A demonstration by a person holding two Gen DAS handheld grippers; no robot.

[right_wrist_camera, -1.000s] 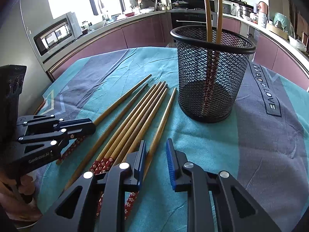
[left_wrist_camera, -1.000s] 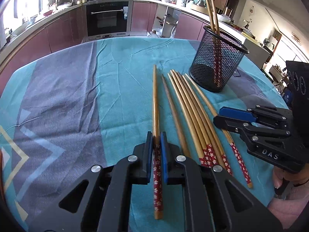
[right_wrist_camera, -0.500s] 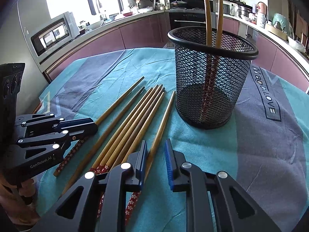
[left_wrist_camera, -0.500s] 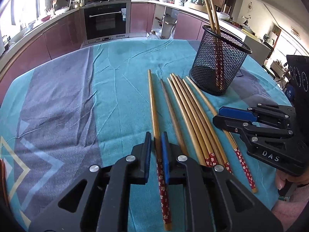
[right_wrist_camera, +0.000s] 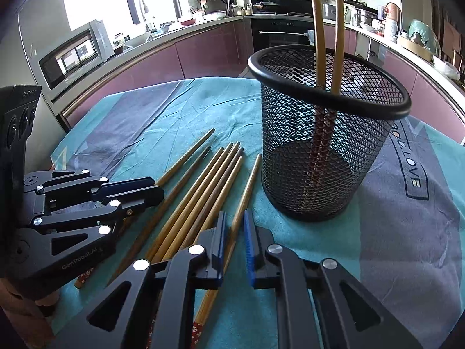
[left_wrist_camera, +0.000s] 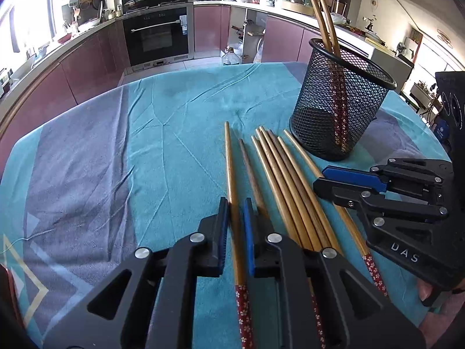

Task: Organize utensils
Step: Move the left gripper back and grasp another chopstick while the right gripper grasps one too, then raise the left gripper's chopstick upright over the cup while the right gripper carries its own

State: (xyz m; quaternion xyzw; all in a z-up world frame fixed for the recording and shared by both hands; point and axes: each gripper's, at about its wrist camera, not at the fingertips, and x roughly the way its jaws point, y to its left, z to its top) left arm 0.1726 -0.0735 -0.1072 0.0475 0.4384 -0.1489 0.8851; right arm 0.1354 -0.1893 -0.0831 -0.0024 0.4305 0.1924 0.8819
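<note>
Several wooden chopsticks [left_wrist_camera: 286, 186] with red flowered ends lie side by side on the teal cloth [left_wrist_camera: 174, 133]. My left gripper [left_wrist_camera: 234, 212] is shut on the leftmost chopstick [left_wrist_camera: 229, 160], well ahead of its red end. My right gripper [right_wrist_camera: 234, 226] straddles the rightmost chopstick [right_wrist_camera: 250, 180]; its jaws are closing and the pads meet the stick. A black mesh holder [right_wrist_camera: 328, 151] stands upright just beyond with two chopsticks [right_wrist_camera: 319, 29] in it. Each gripper shows in the other's view: the right gripper [left_wrist_camera: 319, 180] and the left gripper [right_wrist_camera: 157, 189].
The table's far edge [left_wrist_camera: 189, 72] curves off in front of the kitchen cabinets and oven [left_wrist_camera: 158, 35]. A microwave [right_wrist_camera: 75, 55] stands on the counter to the left. A hand [left_wrist_camera: 430, 293] holds the right gripper at the near right.
My left gripper has slid forward along its chopstick, so the red end now lies behind the jaws, and the holder looks nearer. The right jaws have narrowed onto the rightmost chopstick.
</note>
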